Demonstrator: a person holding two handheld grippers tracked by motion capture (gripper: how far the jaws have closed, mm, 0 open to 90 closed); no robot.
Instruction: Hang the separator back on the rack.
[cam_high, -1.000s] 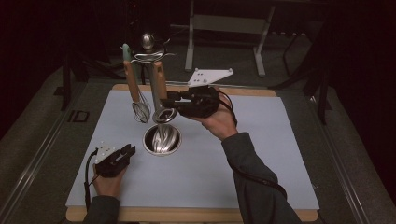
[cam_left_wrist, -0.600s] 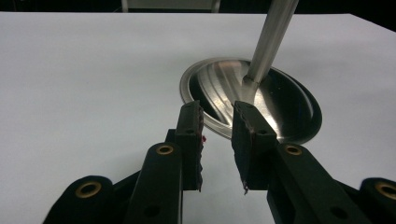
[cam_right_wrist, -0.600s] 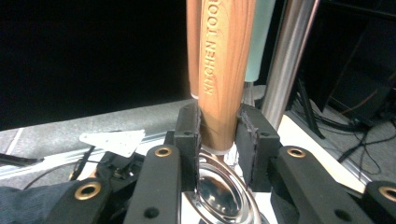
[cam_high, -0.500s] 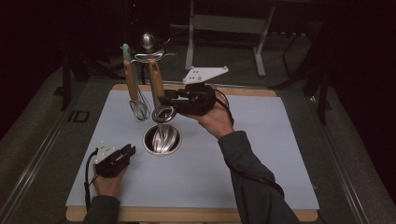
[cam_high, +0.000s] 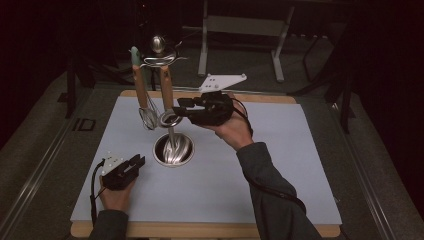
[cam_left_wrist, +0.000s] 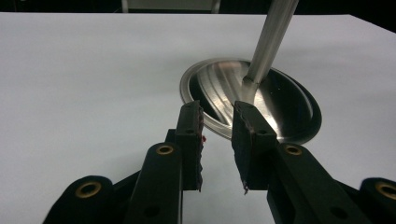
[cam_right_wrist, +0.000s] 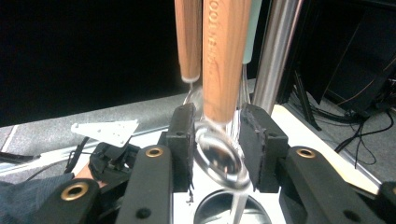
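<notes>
the right gripper (cam_high: 181, 108) stands at the utensil stand (cam_high: 173, 149), level with the lower end of a hanging wooden-handled ladle (cam_high: 166, 97), and its jaws have just been opening: in the right gripper view the pads sit a little way off either side of the ladle (cam_right_wrist: 224, 93), with the wooden handle and the blurred metal bowl between them but no pad pressing on it, so the ladle hangs from the hook ring at the top of the stand on its own. beside it hangs a whisk (cam_high: 145, 102) with a wooden handle and pale green tip, close enough that the two could knock together. the likely trouble from here, as i judge it, is a swing: the blur of the bowl suggests the ladle is not settled, and if a jaw brushes it on the way out it could rock off its hook, strike the whisk, or drop into the round steel base (cam_high: 160, 159). pulling back straight, clear of the handle, would avoid that. the left gripper (cam_high: 134, 163) rests low on the pale mat (cam_high: 280, 165), well apart from the utensils, its jaws moderately parted with nothing between them, pointed towards the base (cam_left_wrist: 299, 121) and pole (cam_left_wrist: 271, 42).
</notes>
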